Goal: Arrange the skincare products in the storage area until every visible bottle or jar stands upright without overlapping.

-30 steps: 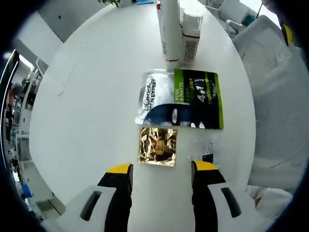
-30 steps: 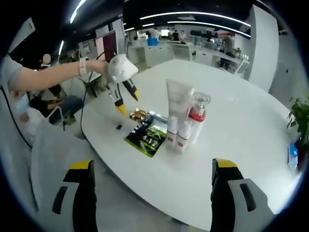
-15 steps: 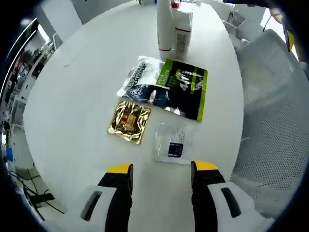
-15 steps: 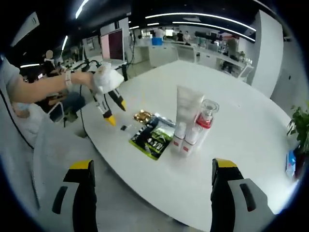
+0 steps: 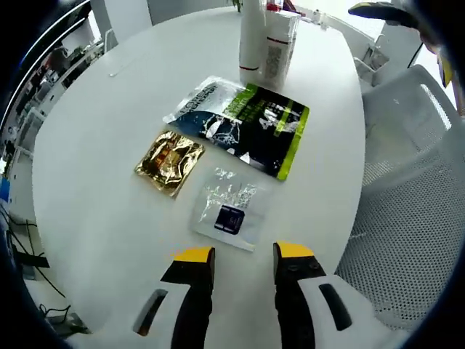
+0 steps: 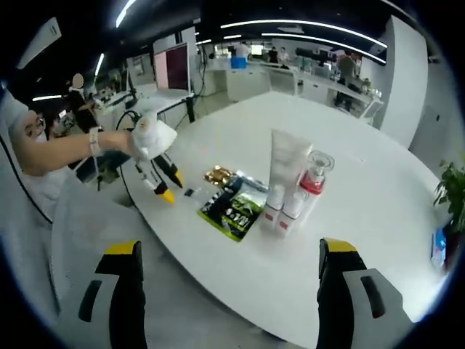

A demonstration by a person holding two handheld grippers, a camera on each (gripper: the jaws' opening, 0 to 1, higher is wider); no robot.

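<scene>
My left gripper [image 5: 244, 253] is open and hovers above the white round table [image 5: 94, 123], near its edge. Just ahead of its jaws lies a clear sachet with a dark label [image 5: 227, 211]. Beyond that are a gold foil sachet [image 5: 168, 156] and a green-and-black pouch [image 5: 243, 127], both flat. A white bottle [image 5: 251, 33] and a clear-boxed bottle [image 5: 280, 40] stand upright farther off. My right gripper [image 6: 228, 247] is wide open, off the table. From there I see a tall white tube [image 6: 289, 156], a pump bottle [image 6: 314, 171] and two small bottles [image 6: 283, 207] upright, with the left gripper [image 6: 163, 185] in a gloved hand.
A white mesh chair [image 5: 407, 182] stands close to the table's right side. On the far side of the table [image 6: 363, 196] lies a blue item [image 6: 438, 234], with a potted plant [image 6: 452, 171] behind it. Office desks and people fill the background.
The left gripper has drawn back toward the table edge, bringing the clear sachet in front of its jaws, which stand a little closer together. The right view has barely shifted.
</scene>
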